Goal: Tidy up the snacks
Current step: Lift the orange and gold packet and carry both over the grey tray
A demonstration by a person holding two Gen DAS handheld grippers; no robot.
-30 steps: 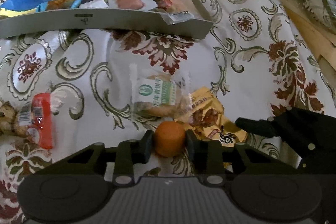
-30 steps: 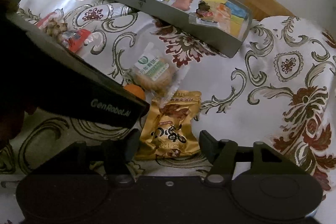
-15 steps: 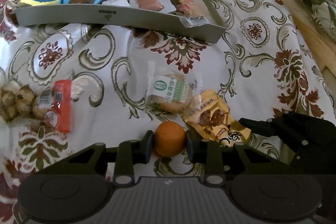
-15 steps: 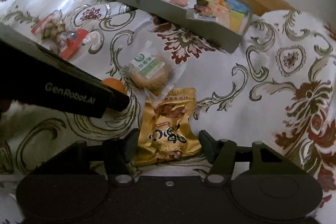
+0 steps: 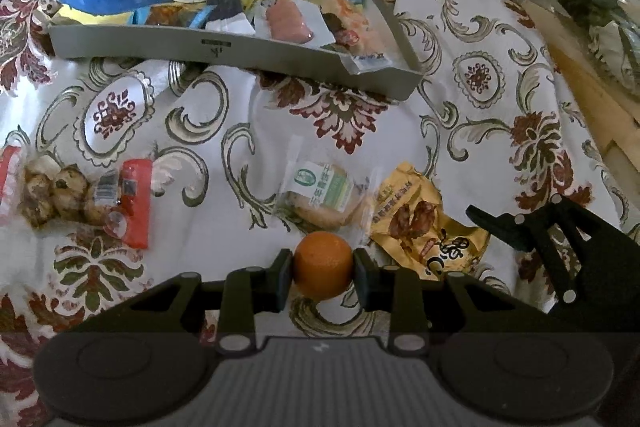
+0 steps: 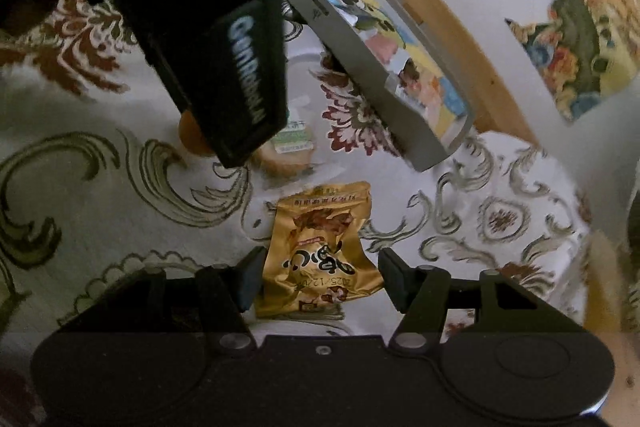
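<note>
The left gripper [image 5: 323,270] is clamped on a small orange [image 5: 322,264], both pads touching its sides, above the patterned cloth [image 5: 240,115]. The right gripper [image 6: 320,279] stands wide apart around a gold snack packet [image 6: 320,259] lying on the cloth, not gripping it. The grey tray [image 5: 224,51] of snacks sits farther back.

Between the tray [image 5: 224,47] and the biscuit pack [image 5: 320,199] lies a bare band of cloth [image 5: 224,131], open for passage. Just right of the pack, the gold bag [image 5: 420,223] blocks, the right gripper [image 5: 532,239] beside it. Tray's interior is crowded with wrappers.
</note>
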